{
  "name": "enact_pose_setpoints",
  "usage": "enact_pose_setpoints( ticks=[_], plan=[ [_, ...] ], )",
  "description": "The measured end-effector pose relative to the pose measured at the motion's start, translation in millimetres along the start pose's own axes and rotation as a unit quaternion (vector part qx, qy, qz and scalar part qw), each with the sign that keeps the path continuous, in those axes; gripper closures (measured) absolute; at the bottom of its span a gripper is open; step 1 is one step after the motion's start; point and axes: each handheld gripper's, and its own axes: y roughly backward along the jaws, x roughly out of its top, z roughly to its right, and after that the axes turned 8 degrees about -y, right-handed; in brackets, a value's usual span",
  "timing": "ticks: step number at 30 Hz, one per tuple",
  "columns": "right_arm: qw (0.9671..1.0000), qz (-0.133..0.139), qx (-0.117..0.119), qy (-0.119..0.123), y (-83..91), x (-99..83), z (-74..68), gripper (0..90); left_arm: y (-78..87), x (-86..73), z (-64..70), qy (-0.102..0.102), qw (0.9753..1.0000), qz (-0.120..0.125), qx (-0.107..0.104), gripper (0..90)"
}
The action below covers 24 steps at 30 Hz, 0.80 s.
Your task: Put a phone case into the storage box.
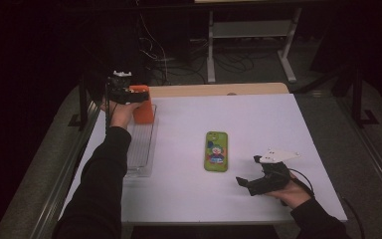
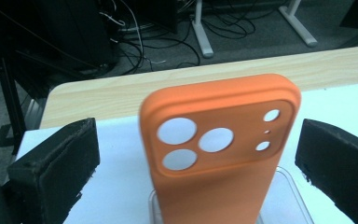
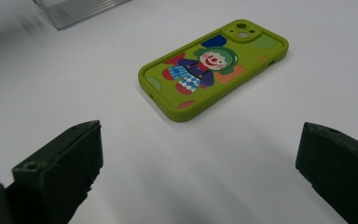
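**Inspector:** Dark room behind, cables and a desk frame on the floor; white tabletop [image 1: 258, 124] with a wood strip along its far edge. Report the left side.

**Assistant:** Left gripper [image 1: 121, 88] sits at the far-left corner, jaws spread wide, nothing clamped. An orange silicone phone case [image 2: 219, 149] stands upright between them, long axis vertical, camera cut-outs uppermost, clear of both pads. Its foot sits in a clear plastic tray [image 1: 142, 149] along the left edge.

**Inspector:** Right side?

**Assistant:** Right gripper [image 1: 252, 181] rests near the front-right corner, jaws open and empty. A green cartoon-clown phone case [image 3: 214, 67] lies flat mid-table, well apart ahead of it.

**Inspector:** Judgement?

**Assistant:** Closing the left jaws squarely across the orange case's width looks the likely next step.
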Motion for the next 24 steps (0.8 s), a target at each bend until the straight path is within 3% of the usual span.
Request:
enact_pose_setpoints(
  ticks=[4,10,16,24],
  plan=[
    [1.0000,0.002,0.000,-0.004,1.3,0.1,-0.4,0.0,11.3,-0.1,-1.4,-0.002,0.9998,0.007,-0.018,0.0],
    [1.0000,-0.001,-0.005,-0.002,2.4,-0.7,-2.2,0.0,30.4,-4.1,4.3,-0.020,0.9968,0.008,-0.077,0.0],
    [1.0000,0.002,-0.006,-0.001,4.0,-0.5,-4.3,0.0,51.7,-11.7,19.8,-0.058,0.9885,0.014,-0.139,0.0],
    [1.0000,0.000,-0.009,0.001,3.5,1.2,-3.4,0.0,71.5,-18.2,40.9,-0.080,0.9737,0.028,-0.211,0.0]
  ],
)
